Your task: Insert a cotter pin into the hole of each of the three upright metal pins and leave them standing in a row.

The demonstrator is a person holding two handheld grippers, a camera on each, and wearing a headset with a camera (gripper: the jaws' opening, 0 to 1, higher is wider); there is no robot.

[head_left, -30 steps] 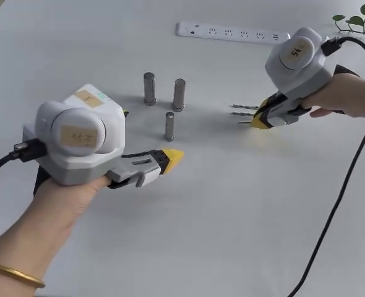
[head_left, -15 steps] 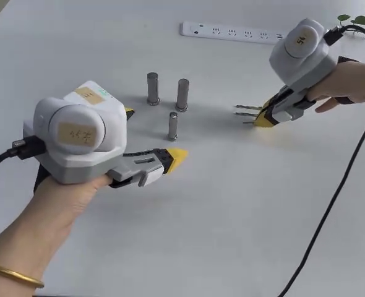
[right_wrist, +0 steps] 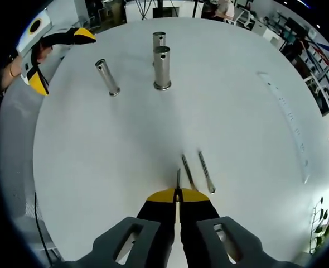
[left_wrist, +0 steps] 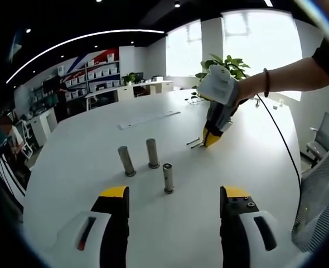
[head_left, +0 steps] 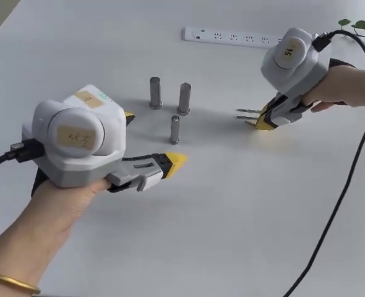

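Right gripper pinches one cotter pin, left gripper hovers empty.
Right gripper has its jaws closed on the end of a thin wire cotter pin, held low because the pin lies flat on the matte white surface. Two spare cotter pins lie just beside it at 1 o'clock. Three metal pins, smooth steel cylinders with flared bases, stand at 11–12 o'clock in a triangle, not a row. Left gripper has its jaws wide apart, probably ready to steady a pin.

left claw hovers, jaws apart; right claw tilts down, jaws together.
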